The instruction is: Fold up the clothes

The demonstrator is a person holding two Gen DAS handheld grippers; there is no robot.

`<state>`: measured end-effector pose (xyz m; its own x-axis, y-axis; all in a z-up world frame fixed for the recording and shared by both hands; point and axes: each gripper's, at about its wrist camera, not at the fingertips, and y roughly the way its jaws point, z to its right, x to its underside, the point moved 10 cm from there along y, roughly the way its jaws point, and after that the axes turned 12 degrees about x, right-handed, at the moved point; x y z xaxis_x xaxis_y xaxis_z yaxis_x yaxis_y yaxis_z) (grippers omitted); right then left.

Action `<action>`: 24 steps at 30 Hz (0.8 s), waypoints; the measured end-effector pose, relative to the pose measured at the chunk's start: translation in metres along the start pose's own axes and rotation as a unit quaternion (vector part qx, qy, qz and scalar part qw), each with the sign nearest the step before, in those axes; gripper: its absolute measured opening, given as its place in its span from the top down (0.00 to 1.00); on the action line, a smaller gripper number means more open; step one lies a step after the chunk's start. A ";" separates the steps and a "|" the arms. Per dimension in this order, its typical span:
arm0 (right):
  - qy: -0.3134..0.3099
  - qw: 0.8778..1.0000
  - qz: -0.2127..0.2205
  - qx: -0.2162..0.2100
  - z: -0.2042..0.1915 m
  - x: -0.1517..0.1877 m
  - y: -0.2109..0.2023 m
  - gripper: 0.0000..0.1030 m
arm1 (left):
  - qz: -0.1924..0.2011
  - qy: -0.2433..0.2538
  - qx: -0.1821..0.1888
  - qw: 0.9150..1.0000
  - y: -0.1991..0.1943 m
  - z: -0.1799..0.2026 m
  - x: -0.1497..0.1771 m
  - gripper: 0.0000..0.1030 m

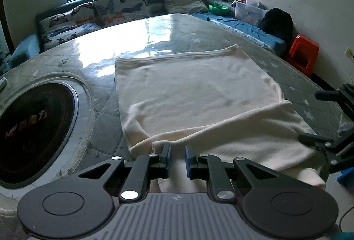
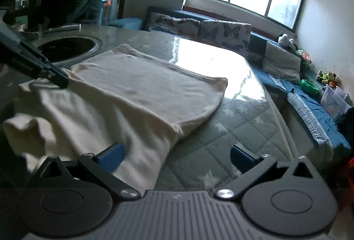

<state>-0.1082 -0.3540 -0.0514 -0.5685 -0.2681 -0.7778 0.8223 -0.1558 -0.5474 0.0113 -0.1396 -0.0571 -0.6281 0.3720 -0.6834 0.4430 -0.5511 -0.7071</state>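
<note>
Cream cloth (image 1: 194, 94) lies spread flat on a quilted grey desk (image 1: 221, 34) under a glossy clear cover, its near edge bunched and hanging toward the desk's front. Left tongs (image 1: 177, 152) sit at that near edge, jaws narrow with a small gap; whether they pinch the fabric cannot be told. Right tongs (image 2: 177, 157) are wide apart, one blue pad touching the cloth's edge at 9 o'clock, the other over bare quilt. A round black cooktop (image 1: 33, 131) is set into the desk at 9 o'clock of the cloth. Butterfly cushions (image 1: 121, 3) line the sofa at 12 o'clock.
</note>
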 end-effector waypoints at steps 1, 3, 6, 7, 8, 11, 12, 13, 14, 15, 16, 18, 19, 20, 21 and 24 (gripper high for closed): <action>-0.001 1.000 0.000 0.000 0.001 0.001 -0.004 0.00 | 0.000 0.004 0.001 1.000 -0.001 0.002 0.000 0.83; -0.009 1.000 0.009 0.005 0.005 -0.001 -0.015 0.00 | 0.000 0.017 0.008 1.000 -0.003 0.012 0.002 0.76; -0.021 1.000 0.017 0.014 0.007 0.001 -0.023 0.00 | 0.000 0.036 0.018 0.999 -0.006 0.026 0.004 0.70; -0.024 1.000 0.011 0.013 0.007 0.005 -0.021 0.00 | 0.000 0.043 0.021 0.999 -0.007 0.031 0.005 0.70; -0.026 1.000 0.004 0.012 0.005 0.010 -0.019 0.00 | 0.000 0.049 0.024 0.998 -0.009 0.036 0.005 0.70; -0.021 1.000 0.005 0.010 0.005 0.008 -0.020 0.00 | -0.008 0.059 0.028 0.998 -0.006 0.043 0.011 0.70; -0.018 1.000 0.013 0.009 0.006 0.002 -0.022 0.00 | -0.013 0.058 0.027 0.998 -0.004 0.042 0.013 0.70; -0.015 1.000 0.023 0.008 0.007 -0.005 -0.024 0.00 | -0.018 0.057 0.026 0.998 -0.001 0.041 0.016 0.70; -0.013 0.999 0.034 0.008 0.008 -0.013 -0.024 0.00 | -0.021 0.056 0.025 0.998 0.000 0.041 0.018 0.70; -0.011 0.999 0.042 0.006 0.007 -0.020 -0.023 0.00 | -0.021 0.055 0.024 0.998 -0.001 0.041 0.017 0.70; -0.008 0.999 0.047 0.002 0.006 -0.028 -0.021 0.00 | -0.019 0.054 0.023 0.998 -0.002 0.040 0.016 0.70; -0.002 0.999 0.054 -0.009 0.001 -0.040 -0.013 0.00 | -0.011 0.052 0.022 0.998 -0.006 0.039 0.012 0.69; -0.004 0.999 0.052 -0.012 -0.003 -0.044 -0.006 0.00 | -0.007 0.051 0.020 0.998 -0.007 0.038 0.010 0.69; -0.008 0.999 0.050 -0.016 -0.008 -0.049 0.002 0.00 | -0.003 0.047 0.017 0.999 -0.007 0.036 0.007 0.69; -0.008 0.999 0.043 -0.019 -0.013 -0.053 0.012 0.00 | 0.001 0.041 0.014 0.999 -0.007 0.032 0.004 0.69; -0.013 0.999 0.020 -0.029 -0.026 -0.054 0.035 0.00 | 0.001 0.019 0.007 1.000 -0.003 0.017 0.002 0.69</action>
<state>-0.0496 -0.3198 -0.0364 -0.5345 -0.2969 -0.7913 0.8406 -0.0900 -0.5341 -0.0022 -0.1502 -0.0534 -0.6026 0.3980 -0.6917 0.4354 -0.5623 -0.7030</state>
